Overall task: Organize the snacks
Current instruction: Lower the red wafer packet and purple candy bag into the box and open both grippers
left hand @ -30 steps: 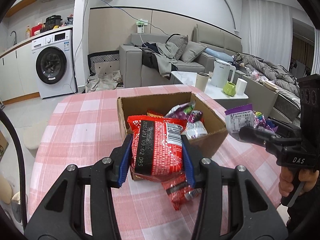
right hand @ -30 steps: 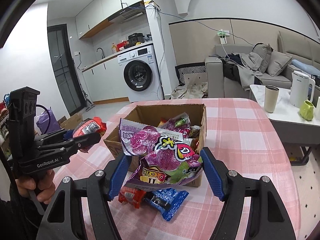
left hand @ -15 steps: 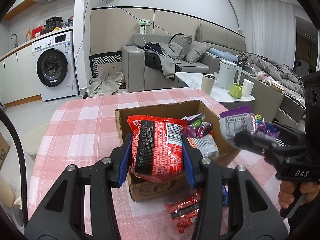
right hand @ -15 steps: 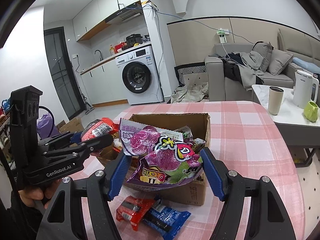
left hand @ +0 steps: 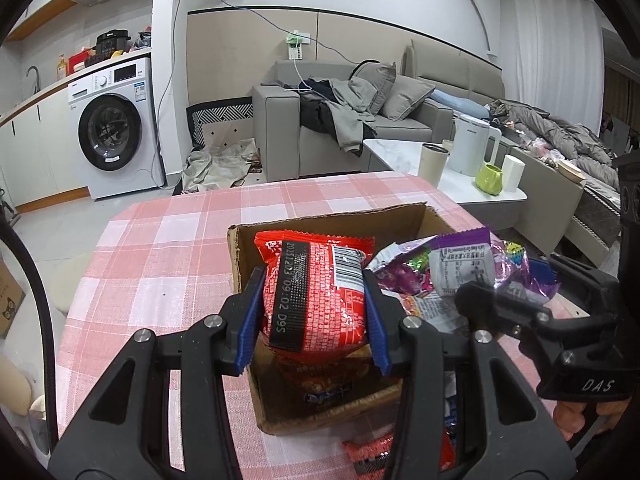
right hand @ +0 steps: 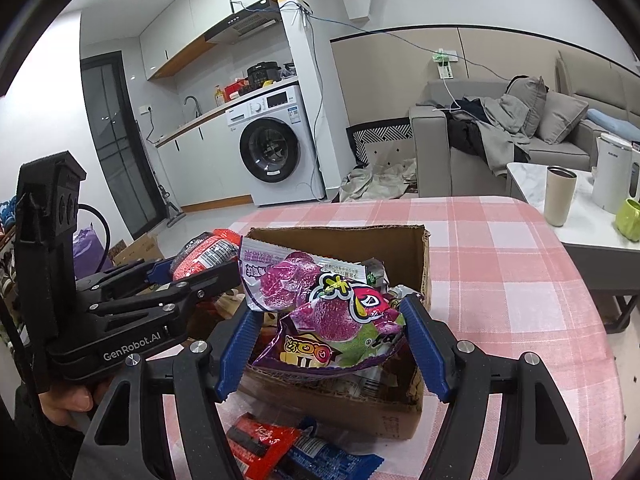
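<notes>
You have one box (right hand: 424, 264), two grippers holding one packet each over it, a red packet (left hand: 316, 300) and a purple packet (right hand: 328, 312); two more packets lie in front of the box.

Glossy foil packets (left hand: 316, 292) — matt cardboard box (right hand: 424, 256)

A washing machine (left hand: 112, 132) stands left of the grey sofa (left hand: 360, 120); right of the sofa, a white kettle (left hand: 472, 148), beige cup (left hand: 432, 162) and green mug (left hand: 490, 178).
</notes>
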`<action>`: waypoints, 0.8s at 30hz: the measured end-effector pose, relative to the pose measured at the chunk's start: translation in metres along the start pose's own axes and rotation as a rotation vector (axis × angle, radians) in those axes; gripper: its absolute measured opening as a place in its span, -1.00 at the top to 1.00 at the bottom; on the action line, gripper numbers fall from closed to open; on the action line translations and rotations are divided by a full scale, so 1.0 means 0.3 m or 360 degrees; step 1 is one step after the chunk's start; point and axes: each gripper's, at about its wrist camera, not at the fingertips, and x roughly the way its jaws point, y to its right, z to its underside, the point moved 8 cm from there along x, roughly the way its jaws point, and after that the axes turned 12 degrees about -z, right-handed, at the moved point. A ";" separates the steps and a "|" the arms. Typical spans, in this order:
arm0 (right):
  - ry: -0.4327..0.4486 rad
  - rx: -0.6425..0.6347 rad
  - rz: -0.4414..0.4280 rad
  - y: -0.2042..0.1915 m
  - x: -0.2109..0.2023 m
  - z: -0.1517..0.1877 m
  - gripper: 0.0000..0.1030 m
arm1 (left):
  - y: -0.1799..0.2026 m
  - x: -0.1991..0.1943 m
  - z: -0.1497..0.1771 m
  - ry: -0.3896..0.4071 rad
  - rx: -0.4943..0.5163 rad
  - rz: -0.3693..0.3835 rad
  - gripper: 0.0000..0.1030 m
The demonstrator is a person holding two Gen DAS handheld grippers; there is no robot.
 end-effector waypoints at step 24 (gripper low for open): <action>-0.0063 -0.0045 0.0041 0.034 0.101 -0.011 -0.40 | 0.038 0.132 0.069 -0.0054 0.0135 -0.0077 0.17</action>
